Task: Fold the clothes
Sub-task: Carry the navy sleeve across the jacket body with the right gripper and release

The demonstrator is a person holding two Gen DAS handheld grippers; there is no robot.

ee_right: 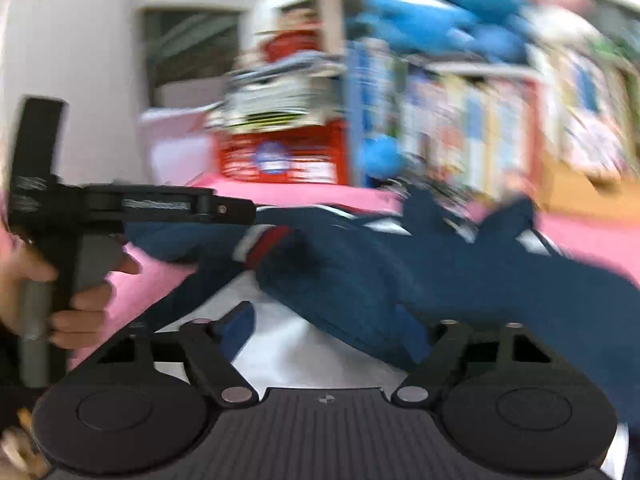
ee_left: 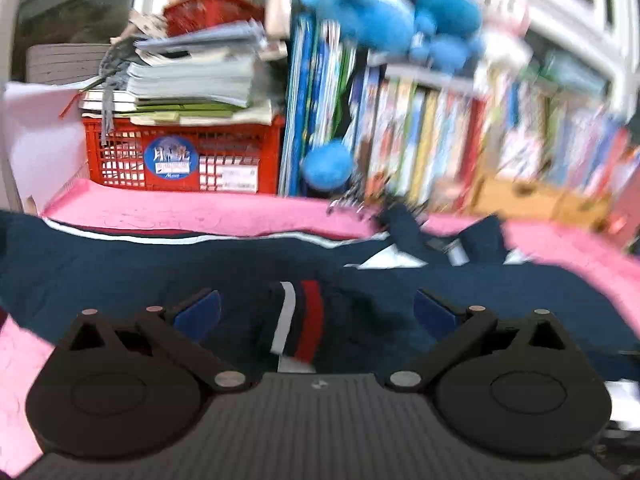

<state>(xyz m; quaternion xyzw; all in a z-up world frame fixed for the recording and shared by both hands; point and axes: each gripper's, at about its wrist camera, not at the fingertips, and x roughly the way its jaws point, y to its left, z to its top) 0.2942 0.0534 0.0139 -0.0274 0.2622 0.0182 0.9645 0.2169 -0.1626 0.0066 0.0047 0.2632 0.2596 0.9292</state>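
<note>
Soft navy knit garment [ee_left: 160,272] on fuzzy pink cloth cover [ee_left: 200,212]; matt black plastic tool [ee_left: 316,312].

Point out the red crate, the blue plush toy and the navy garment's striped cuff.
Red crate [ee_left: 132,152]: left wrist view, front wall.
Blue plush toy [ee_left: 380,12]: left wrist view, body.
Striped cuff [ee_left: 298,320]: left wrist view, stripes.

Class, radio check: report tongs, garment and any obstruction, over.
Left tongs open, right tongs open, nothing gripped. Navy jacket spread on pink cover, striped cuff folded inward. Nothing blocking.
</note>
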